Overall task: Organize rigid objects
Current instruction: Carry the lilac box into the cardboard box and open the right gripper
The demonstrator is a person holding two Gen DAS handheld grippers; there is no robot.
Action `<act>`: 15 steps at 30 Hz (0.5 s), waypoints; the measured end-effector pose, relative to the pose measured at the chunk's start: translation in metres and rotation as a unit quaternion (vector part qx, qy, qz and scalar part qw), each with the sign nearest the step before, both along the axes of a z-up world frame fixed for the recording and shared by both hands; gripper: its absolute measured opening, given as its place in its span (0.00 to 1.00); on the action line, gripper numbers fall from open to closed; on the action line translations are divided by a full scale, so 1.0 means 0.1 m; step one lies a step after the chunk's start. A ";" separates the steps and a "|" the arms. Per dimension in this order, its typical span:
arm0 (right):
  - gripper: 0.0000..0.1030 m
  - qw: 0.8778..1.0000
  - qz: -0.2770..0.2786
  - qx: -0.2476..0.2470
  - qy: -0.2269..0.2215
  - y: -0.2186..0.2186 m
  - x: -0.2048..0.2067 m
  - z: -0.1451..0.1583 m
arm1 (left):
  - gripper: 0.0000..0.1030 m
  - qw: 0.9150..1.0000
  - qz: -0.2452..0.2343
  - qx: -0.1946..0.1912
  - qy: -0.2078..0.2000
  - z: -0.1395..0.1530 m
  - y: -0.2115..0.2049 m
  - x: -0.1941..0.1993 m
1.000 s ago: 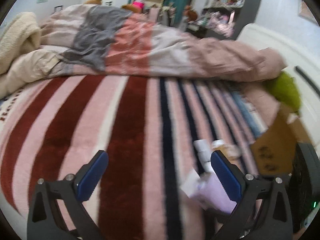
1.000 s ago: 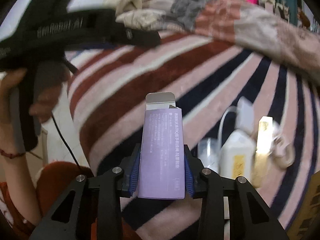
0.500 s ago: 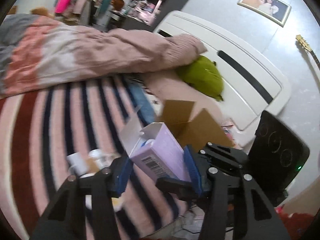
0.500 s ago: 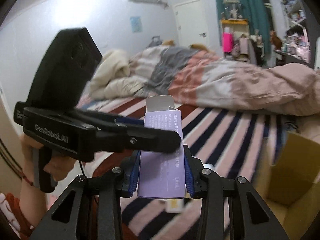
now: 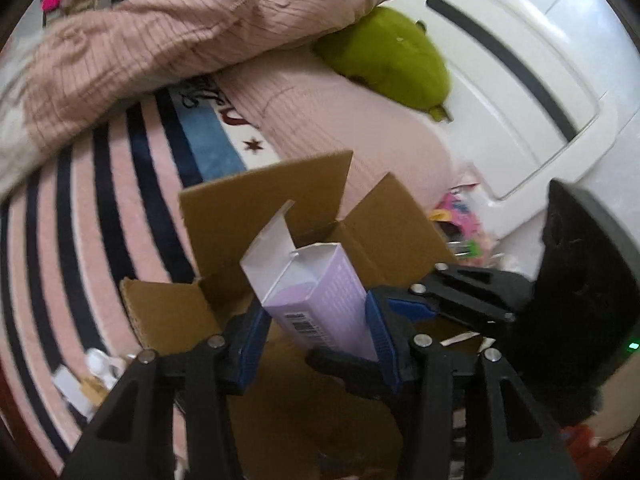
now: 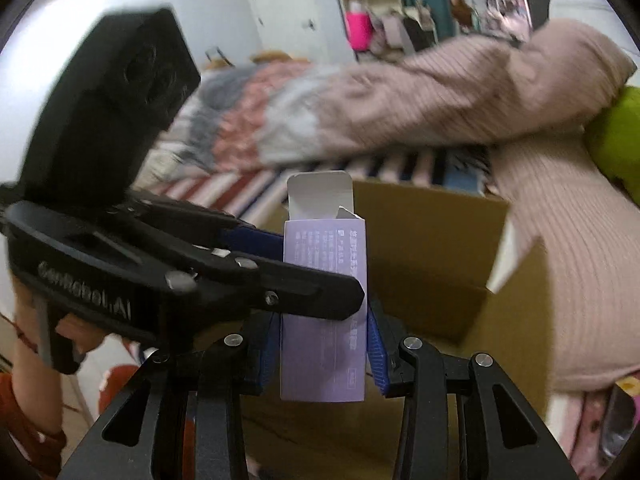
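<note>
Left wrist view: left gripper (image 5: 316, 334) clamping its blue pads against both sides of a lilac rectangular carton with a white open top flap (image 5: 320, 296), holding it tilted toward 11 o'clock. Hanging above the open brown cardboard box (image 5: 256, 208), whose flaps are spreading toward 9, 12 and 2 o'clock. Showing the right gripper (image 5: 400, 312) coming in from 3 o'clock, its blue pad lying against the carton's right side. Showing a pink, navy and white striped blanket (image 5: 80, 216) spreading toward 9 o'clock, a ribbed dusty-pink duvet (image 5: 168, 40) bunching at 11 o'clock, a lime-green plush toy (image 5: 392, 60) sitting at 1 o'clock against a white headboard (image 5: 520, 92). Blurring a few small white items (image 5: 92, 368) at 8 o'clock beyond telling.

Right wrist view: right gripper (image 6: 322, 354) squeezing the same carton (image 6: 324, 312) low down, keeping it upright with the flap pointing to 12 o'clock. Crossing in from 9 o'clock, the left gripper (image 6: 320, 280) pinching the carton's middle, one black finger passing in front of it. Standing just behind, toward 1 o'clock, the cardboard box (image 6: 432, 240); draping at 2 o'clock, the duvet (image 6: 440, 92).
</note>
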State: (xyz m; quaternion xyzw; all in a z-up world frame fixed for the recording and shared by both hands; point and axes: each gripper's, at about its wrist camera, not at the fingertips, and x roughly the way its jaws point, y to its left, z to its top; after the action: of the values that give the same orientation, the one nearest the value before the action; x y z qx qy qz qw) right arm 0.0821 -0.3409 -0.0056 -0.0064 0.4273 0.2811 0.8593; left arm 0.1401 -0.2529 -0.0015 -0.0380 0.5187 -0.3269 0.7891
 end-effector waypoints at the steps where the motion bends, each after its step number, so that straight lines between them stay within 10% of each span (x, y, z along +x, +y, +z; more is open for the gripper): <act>1: 0.33 1.000 0.001 -0.010 0.010 0.01 0.04 -0.02 | 0.44 1.000 0.003 0.006 -0.001 0.00 0.00 0.01; 11: 0.58 0.999 0.001 -0.038 -0.037 0.18 -0.31 0.10 | 0.89 0.990 0.090 0.035 -0.100 0.32 0.75 -0.42; 15: 0.93 0.995 0.035 -0.016 -0.090 0.52 -0.65 0.31 | 0.99 0.977 0.146 0.026 -0.154 0.38 1.36 -0.75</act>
State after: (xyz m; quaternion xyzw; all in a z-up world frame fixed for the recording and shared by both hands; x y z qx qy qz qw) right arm 0.0171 -0.2889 0.0250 -0.0605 0.3518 0.3026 0.8837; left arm 0.0652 -0.1168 0.0366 -0.0421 0.3883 -0.1966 0.8993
